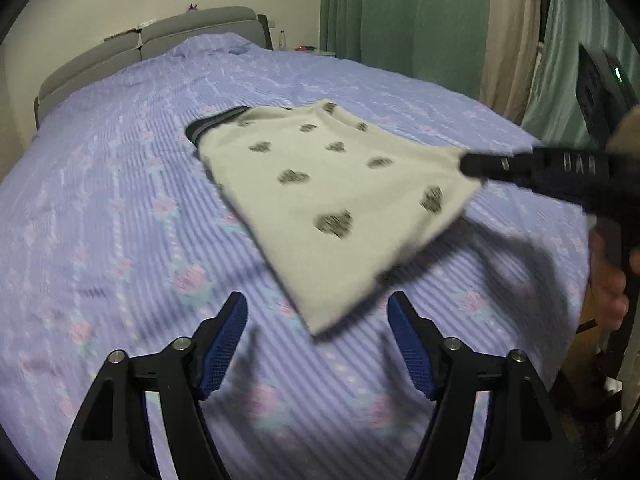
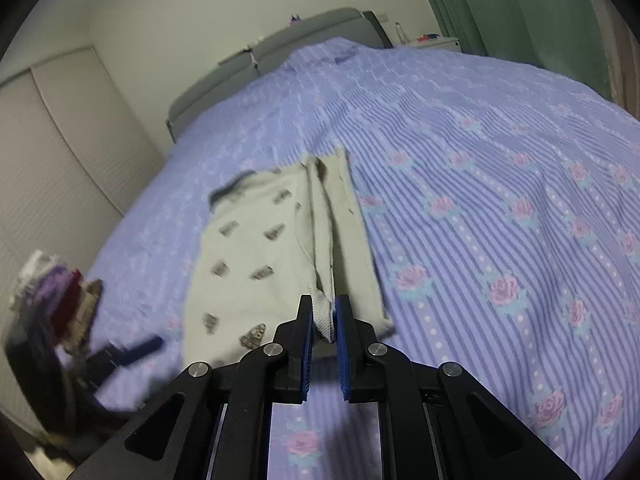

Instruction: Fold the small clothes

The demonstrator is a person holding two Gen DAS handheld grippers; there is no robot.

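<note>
Garment: a small pale garment [image 1: 320, 184] with dark heart prints lies on the bed [image 1: 120, 220], one corner raised off the cover, its dark-trimmed band at the far end.
Right gripper [image 2: 325, 320]: fingers nearly closed on a bunched edge of the cloth — the pinch holds that corner up, probably so a side can be carried over for a fold.
Left gripper [image 1: 318, 336]: fingers spread wide with nothing between them, hanging over the bed just short of the garment's near corner — likely placed to take that corner.
Fold: part of the cloth already lies doubled beside the pinch, seen from the right wrist.
Risk: thin fabric could slip from so small a bite.
</note>
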